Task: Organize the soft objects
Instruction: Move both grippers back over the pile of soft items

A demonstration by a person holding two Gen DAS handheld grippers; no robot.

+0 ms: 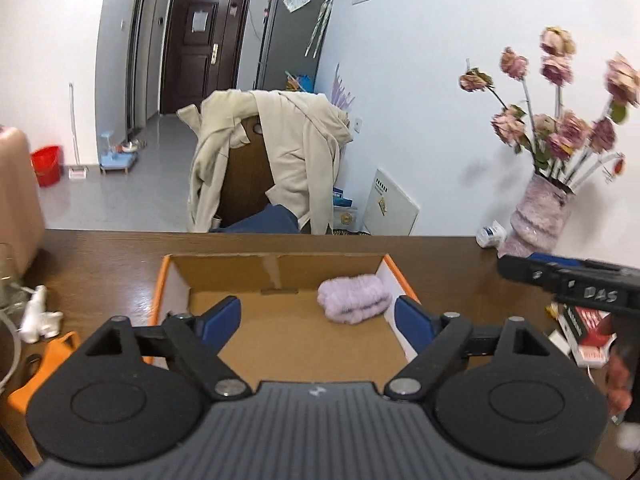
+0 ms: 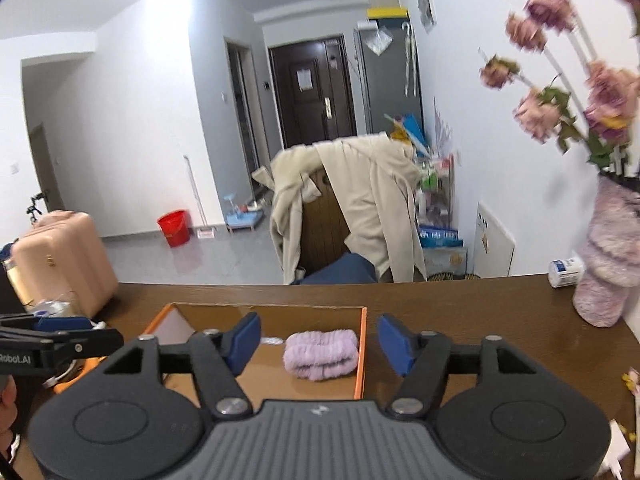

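A folded lilac fluffy cloth (image 1: 354, 299) lies inside an open cardboard box (image 1: 280, 266) with orange outer sides, at its far right corner. It also shows in the right wrist view (image 2: 321, 354), near the box's right wall (image 2: 362, 352). My left gripper (image 1: 318, 322) is open and empty, held over the near part of the box. My right gripper (image 2: 318, 342) is open and empty, above the box's right side, with the cloth between and beyond its fingers. Each gripper shows at the edge of the other's view.
The box stands on a brown wooden table (image 1: 100, 256). A pink vase of dried roses (image 1: 538, 216) and a small white bottle (image 1: 490, 236) stand at the far right. Red books (image 1: 588, 332) lie right of the box, white items (image 1: 38, 316) left. A chair with a beige coat (image 1: 272, 160) stands behind.
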